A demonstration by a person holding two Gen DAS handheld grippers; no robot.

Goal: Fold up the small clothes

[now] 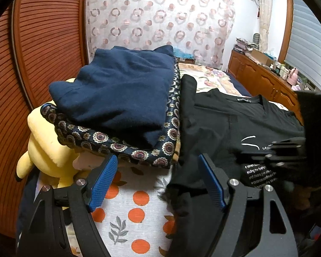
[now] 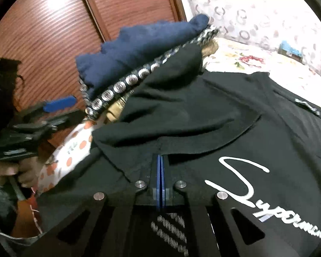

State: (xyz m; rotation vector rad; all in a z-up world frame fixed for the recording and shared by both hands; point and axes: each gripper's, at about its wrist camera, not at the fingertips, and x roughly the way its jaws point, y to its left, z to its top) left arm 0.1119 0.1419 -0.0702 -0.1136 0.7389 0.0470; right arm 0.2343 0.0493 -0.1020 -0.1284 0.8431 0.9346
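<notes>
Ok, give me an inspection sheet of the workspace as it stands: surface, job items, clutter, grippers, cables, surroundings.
Surface: bed with an orange-dot sheet; floral cover further back.
Job's things: black T-shirt with white script spread flat; folded navy garment stacked on a patterned dark cloth.
Clutter: yellow plush toy at the stack's left edge.
Grippers: left hand-held gripper open, the T-shirt's edge lying against its right finger; right hand-held gripper shut over the T-shirt; whether it pinches cloth is unclear.
Cables: nothing seen.
Surroundings: wooden louvred doors, circle-print curtain, cluttered wooden cabinet.
</notes>
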